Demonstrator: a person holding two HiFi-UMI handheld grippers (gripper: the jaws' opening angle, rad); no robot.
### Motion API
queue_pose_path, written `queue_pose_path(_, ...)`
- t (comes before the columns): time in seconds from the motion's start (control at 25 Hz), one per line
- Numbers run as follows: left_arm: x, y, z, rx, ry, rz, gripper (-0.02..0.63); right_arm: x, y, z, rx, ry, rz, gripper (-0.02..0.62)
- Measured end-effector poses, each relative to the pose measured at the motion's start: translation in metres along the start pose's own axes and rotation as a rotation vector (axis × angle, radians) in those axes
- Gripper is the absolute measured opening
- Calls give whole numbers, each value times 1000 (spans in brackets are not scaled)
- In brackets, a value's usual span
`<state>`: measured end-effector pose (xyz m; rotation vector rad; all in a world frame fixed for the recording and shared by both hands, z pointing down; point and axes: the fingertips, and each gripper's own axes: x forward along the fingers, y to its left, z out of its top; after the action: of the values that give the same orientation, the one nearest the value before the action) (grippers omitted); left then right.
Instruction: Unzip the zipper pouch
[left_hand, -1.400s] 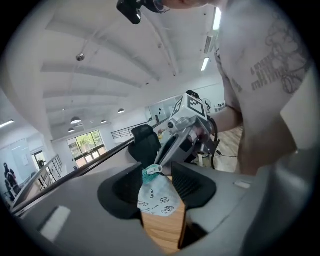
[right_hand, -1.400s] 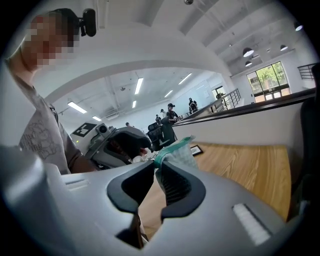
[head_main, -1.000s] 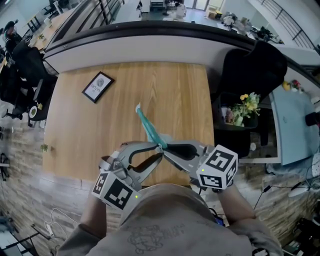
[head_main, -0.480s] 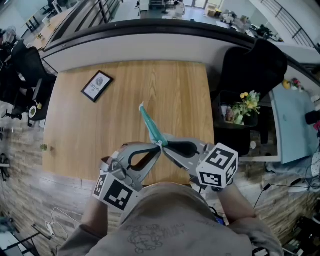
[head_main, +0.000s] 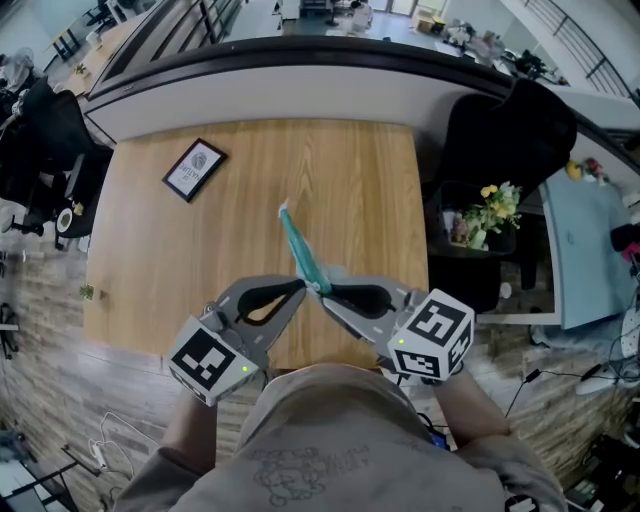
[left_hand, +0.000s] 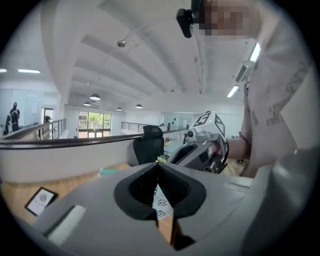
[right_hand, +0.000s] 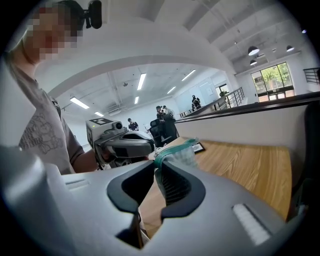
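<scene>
— Pouch (head_main: 300, 250) first: where is it?
— Up off the table (head_main: 230, 250), slanting away from me. My right gripper (head_main: 324, 294) has its jaws clamped on the teal edge at the near end.
— What's new?
— My left gripper (head_main: 302, 286). A second ago its jaws gaped beside that end; now they're closed tight on a thin printed bit, the pull tab I'd guess. So the unzipping can start. The pouch has barely moved, and the picture frame (head_main: 196, 172) beyond hasn't.

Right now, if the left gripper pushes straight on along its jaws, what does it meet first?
The zipper pouch, pinched in the shut jaws of the left gripper. Just beyond it is the right gripper, which also grips the pouch, tip nearly to tip. Depth is unclear, but contact looks near-immediate.
</scene>
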<state>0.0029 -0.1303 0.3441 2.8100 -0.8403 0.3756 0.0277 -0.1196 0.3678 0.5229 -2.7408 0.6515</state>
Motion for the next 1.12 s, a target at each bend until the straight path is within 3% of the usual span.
queue_pose_path(0.12,1,9,-4,6,1,13,0,0,3,1,-15,5,12,57)
queue_pose_path(0.4,-11,57,-6,-33,16,235,-2,-3,17,1,-44,26,75,55)
queue_pose_path(0.48,-17,64,-3,-35,7,238,-2,-5,23,2,-57,28,85,55)
queue_pose_path(0.68,-19,24,7,-6,-20,7,2,-6,26,2,-60,21,79,55)
queue_pose_path(0.8,-17,8,1,-3,18,-61,110,-5,29,0,-73,28,83,55)
queue_pose_path(1.12,-17,-18,-20,36,89,-270,181,-11,40,-10,-161,73,153,55)
